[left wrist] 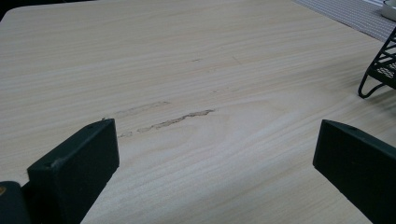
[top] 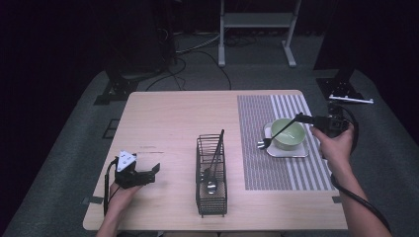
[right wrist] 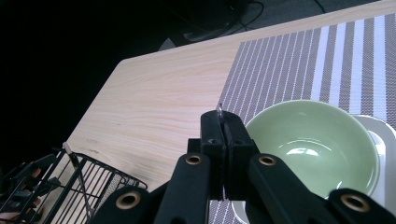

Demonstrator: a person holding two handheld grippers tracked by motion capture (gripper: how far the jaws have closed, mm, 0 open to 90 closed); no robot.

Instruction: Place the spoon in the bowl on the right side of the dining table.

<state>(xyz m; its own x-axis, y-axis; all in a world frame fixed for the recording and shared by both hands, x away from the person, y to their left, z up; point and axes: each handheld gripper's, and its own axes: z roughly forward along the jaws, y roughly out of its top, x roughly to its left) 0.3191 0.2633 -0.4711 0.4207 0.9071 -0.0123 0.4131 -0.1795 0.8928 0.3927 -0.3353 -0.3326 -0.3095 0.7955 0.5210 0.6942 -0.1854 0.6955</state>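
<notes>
- right gripper clamps a fork over the bowl; tines by the plate
- left gripper wide, on the table

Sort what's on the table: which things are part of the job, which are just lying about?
In the job:
right tool, shut on a dark-handled metal fork
pale green round bowl
white square plate

Lying about:
black wire basket holding a metal spoon
grey striped placemat
left tool, open
</notes>
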